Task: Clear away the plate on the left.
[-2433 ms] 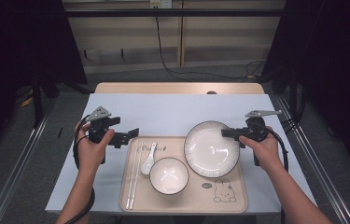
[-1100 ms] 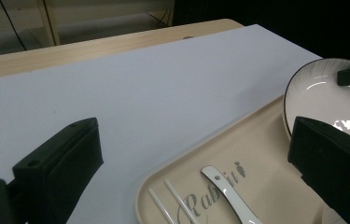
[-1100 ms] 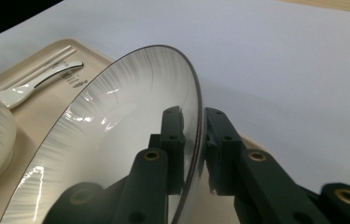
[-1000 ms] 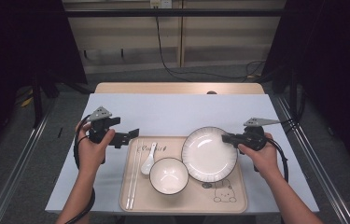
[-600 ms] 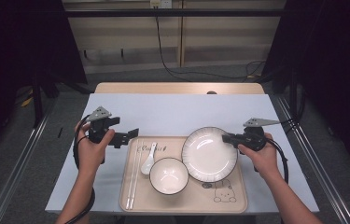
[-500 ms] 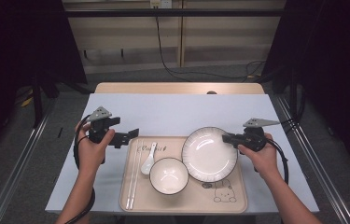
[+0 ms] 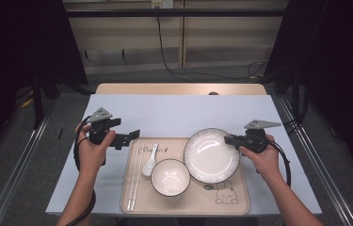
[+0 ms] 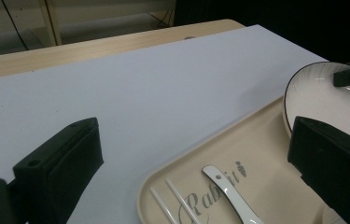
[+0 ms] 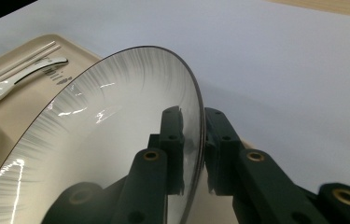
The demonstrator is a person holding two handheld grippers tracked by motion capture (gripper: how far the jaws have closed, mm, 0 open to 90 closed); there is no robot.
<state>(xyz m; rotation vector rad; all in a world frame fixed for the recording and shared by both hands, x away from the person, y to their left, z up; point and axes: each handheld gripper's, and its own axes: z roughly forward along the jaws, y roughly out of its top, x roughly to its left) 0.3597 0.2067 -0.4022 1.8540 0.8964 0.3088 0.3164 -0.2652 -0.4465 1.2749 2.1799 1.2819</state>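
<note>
A white plate with a dark rim rests on the right half of the beige tray, its right edge over the tray's side. My right gripper is shut on that edge. In the right gripper view the two jaws clamp the plate rim from both sides at the right gripper. My left gripper hovers open just off the tray's top left corner, nothing between its jaws. The left gripper view has the left gripper wide apart over the tray corner, with the plate beyond.
On the tray lie a white bowl, a white spoon and white chopsticks along its left side. The pale blue table top stretches behind the tray to a wooden strip. A bear drawing marks the tray's near right.
Since the earliest frame the plate and my right hand have come down and settled flatter onto the tray. Over the last second nothing has visibly moved. The left hand has stayed put.
</note>
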